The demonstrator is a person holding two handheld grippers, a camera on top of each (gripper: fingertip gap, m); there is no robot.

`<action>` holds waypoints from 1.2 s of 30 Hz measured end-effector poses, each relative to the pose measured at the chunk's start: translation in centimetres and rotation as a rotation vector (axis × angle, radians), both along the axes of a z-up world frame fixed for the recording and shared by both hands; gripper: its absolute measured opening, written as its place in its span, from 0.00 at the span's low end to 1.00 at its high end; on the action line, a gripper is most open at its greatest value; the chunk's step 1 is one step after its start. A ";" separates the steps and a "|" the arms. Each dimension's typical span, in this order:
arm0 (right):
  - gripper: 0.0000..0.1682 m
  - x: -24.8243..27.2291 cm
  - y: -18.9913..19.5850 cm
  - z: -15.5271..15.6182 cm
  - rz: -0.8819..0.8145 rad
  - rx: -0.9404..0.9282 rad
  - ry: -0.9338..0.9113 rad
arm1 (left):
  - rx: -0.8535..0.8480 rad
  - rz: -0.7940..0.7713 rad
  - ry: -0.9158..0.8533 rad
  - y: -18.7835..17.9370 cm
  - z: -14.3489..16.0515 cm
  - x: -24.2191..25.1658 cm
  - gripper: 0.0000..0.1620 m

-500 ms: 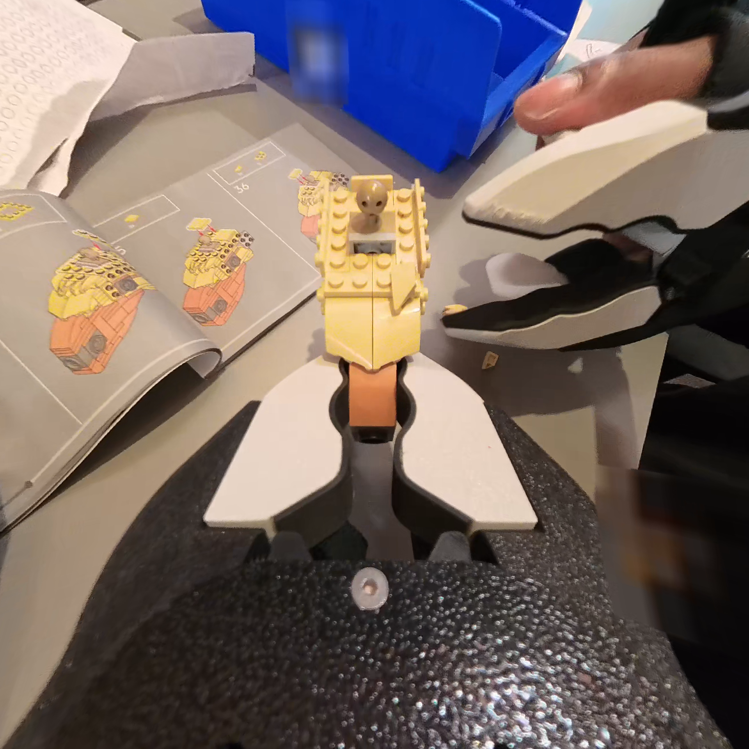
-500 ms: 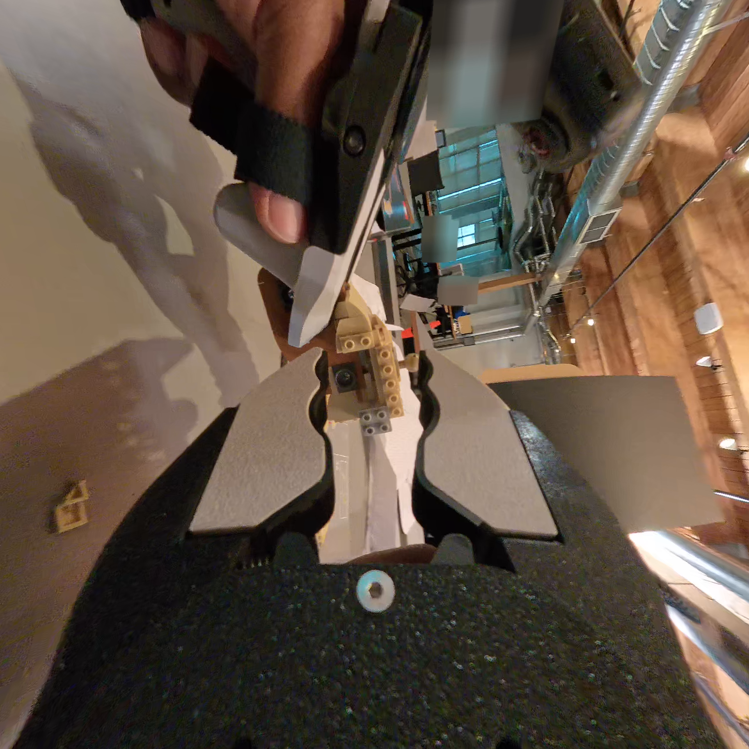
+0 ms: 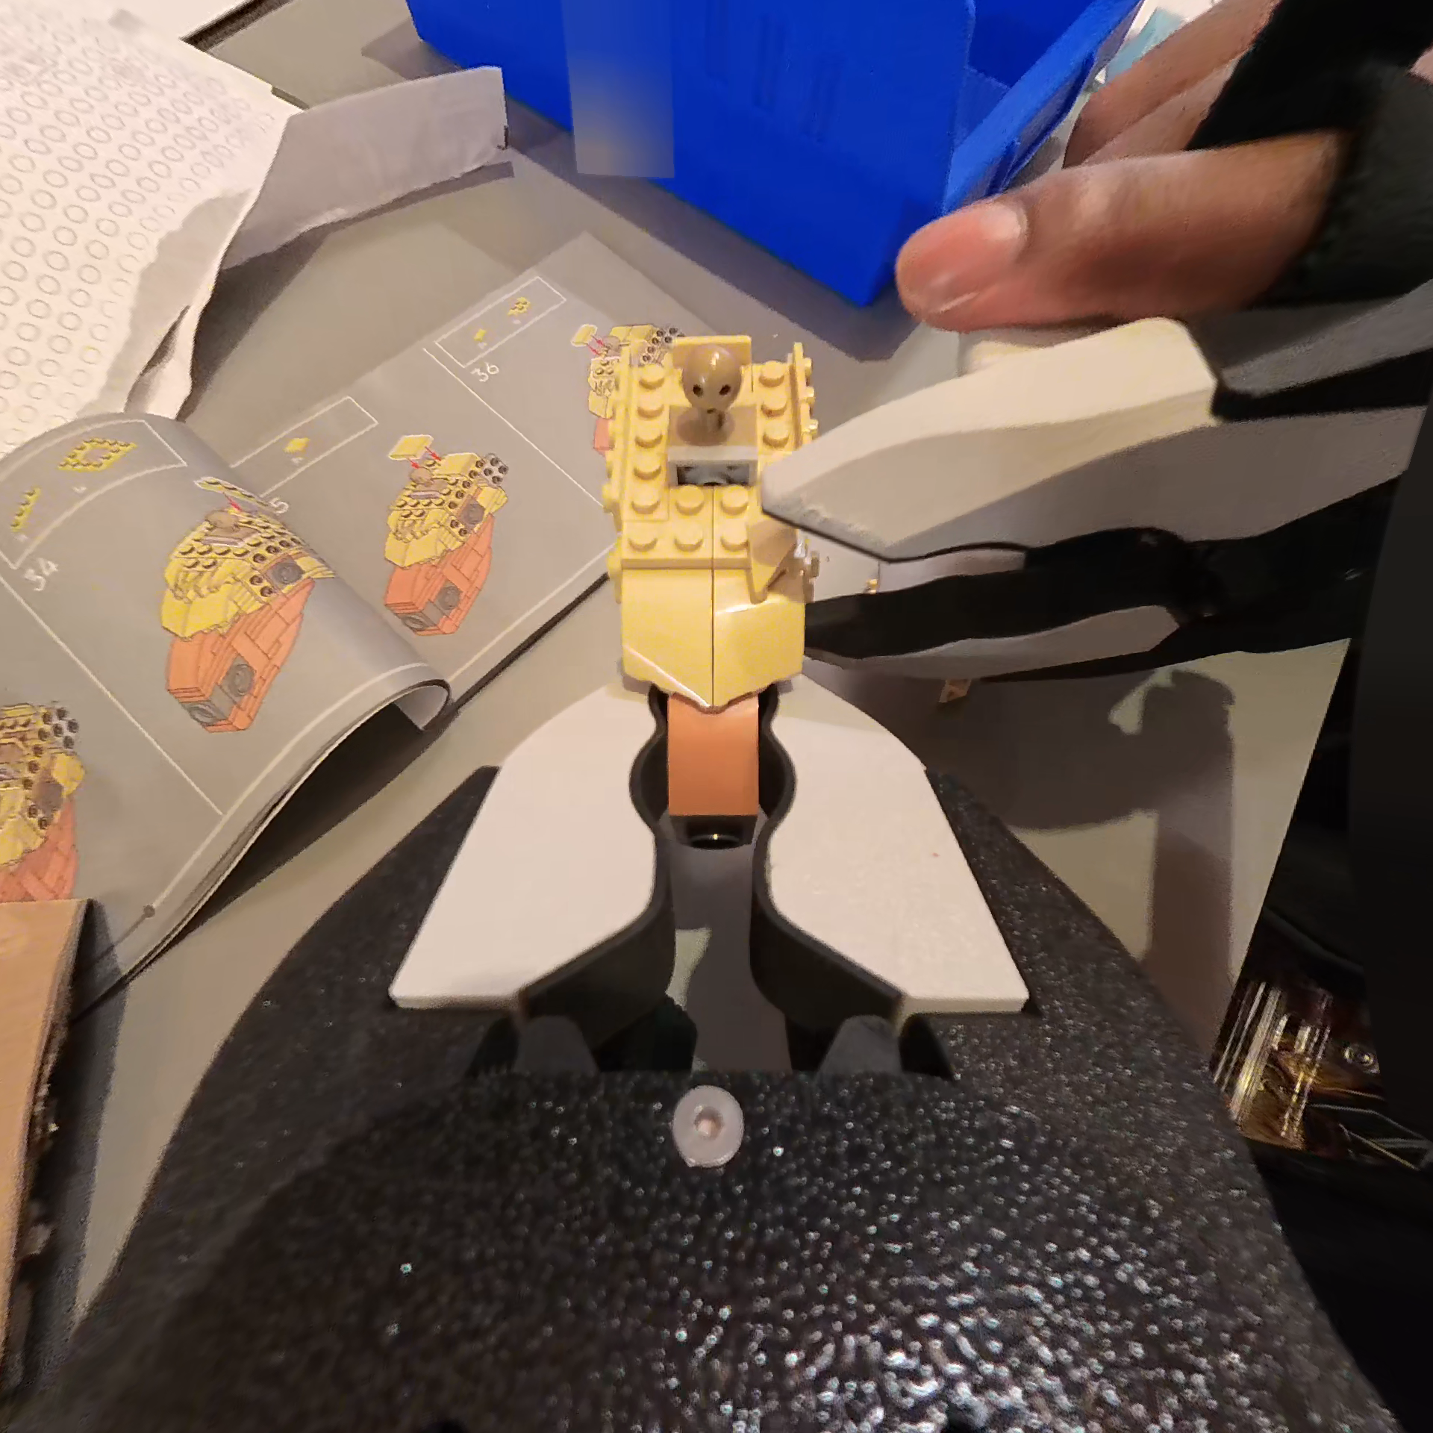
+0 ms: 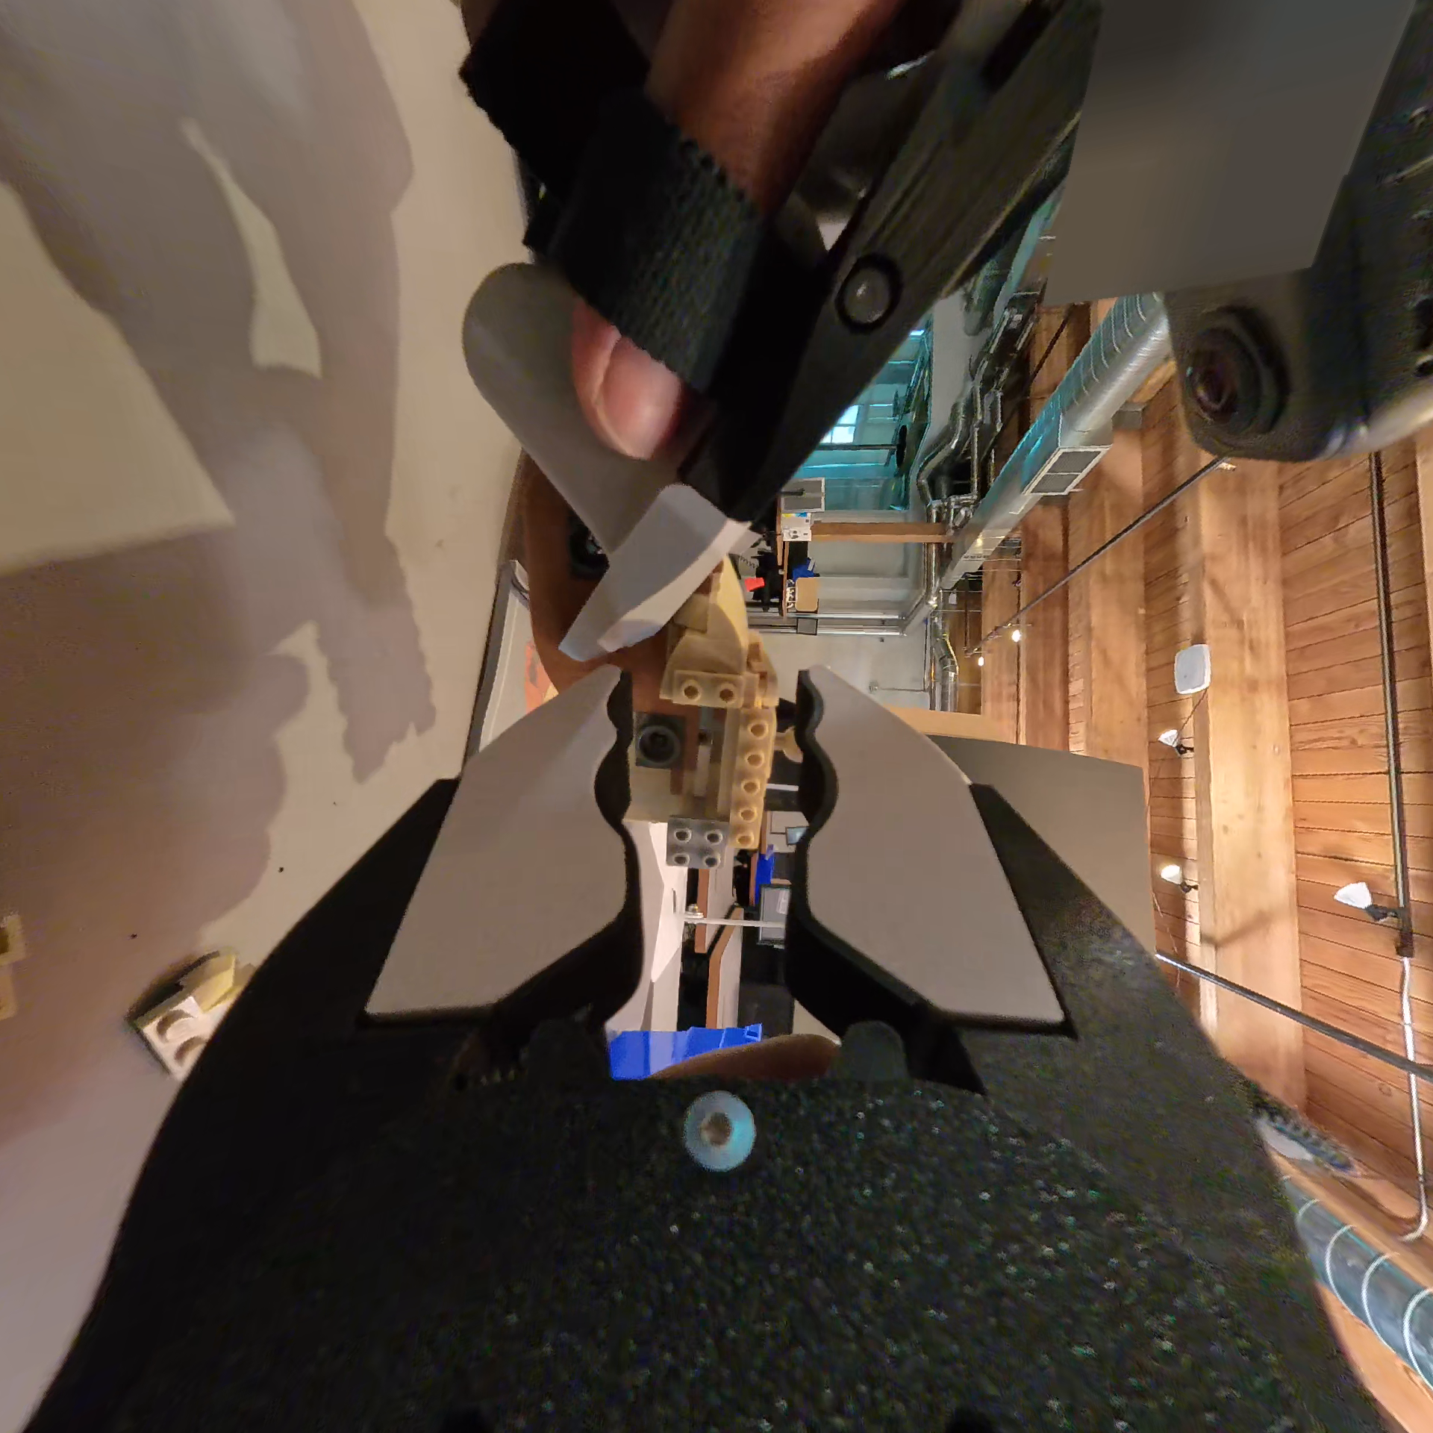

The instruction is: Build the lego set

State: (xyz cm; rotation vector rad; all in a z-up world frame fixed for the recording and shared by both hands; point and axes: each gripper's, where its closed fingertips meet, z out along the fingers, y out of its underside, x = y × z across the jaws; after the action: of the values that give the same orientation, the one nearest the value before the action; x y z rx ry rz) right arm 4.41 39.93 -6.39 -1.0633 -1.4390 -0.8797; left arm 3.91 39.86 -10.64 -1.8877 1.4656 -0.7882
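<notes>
Lego model (image 3: 709, 543) | being held above the bench (image 3: 543, 194), left hand-held gripper (image 3: 709, 768) clamping its orange base | right hand-held gripper (image 4: 709, 717) parted, straddling the model's side, holding nothing that I can make out | step: likely seating the tan wedge (image 3: 771, 554) | next: a careful squeeze.

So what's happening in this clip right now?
A person is building a lego model with two handheld grippers. The left gripper is shut on the model's orange base, holding it above the open instruction booklet. The right gripper, its fingers apart, sits at the model's side by a small tan piece.
</notes>
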 end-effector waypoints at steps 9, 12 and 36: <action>0.17 0.1 0.3 0.1 -0.009 0.026 -0.022 | 0.025 -0.002 0.013 0.3 0.2 -0.1 0.11; 0.17 0.1 0.4 0.5 -0.008 0.034 -0.032 | 0.026 0.000 0.010 0.3 0.3 -0.1 0.11; 0.16 0.8 0.4 2.9 0.015 -0.002 -0.026 | 0.001 -0.033 0.013 0.3 1.6 0.8 0.11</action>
State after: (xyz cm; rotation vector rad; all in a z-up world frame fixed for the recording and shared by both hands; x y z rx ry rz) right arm 5.20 40.34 -3.53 -1.0447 -1.4674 -0.8845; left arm 4.74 40.17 -9.06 -1.8752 1.5084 -0.7917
